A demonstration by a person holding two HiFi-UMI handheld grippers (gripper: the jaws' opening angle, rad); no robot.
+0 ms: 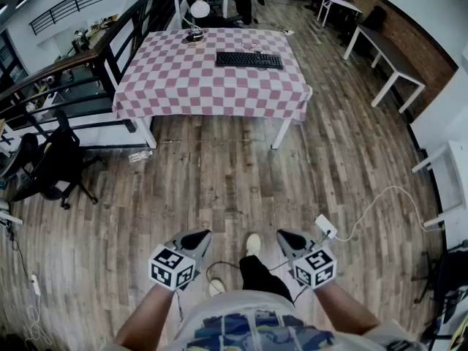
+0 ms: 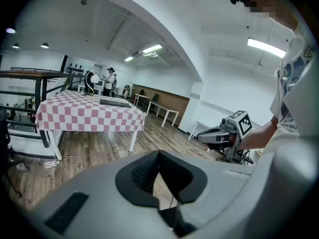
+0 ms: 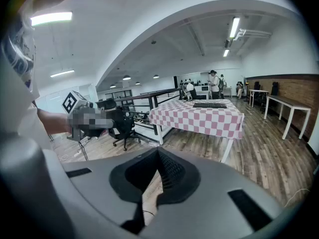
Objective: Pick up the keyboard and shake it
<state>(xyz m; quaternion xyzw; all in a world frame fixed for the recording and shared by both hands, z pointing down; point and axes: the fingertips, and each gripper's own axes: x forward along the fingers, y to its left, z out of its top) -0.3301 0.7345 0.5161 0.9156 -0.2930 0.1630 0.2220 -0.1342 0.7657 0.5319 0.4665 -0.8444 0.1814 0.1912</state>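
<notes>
Left claw (image 1: 196, 236), right claw (image 1: 287, 237) closed, empty.

A person holds a claw in each hand, low in front of the body, side by side and apart. The left claw (image 1: 199, 235) and the right claw (image 1: 287, 235) both point forward and slightly downward. Each has its jaws closed together on nothing. The left forearm (image 1: 150, 316) and right forearm (image 1: 344, 309) are bare and reach forward.
</notes>
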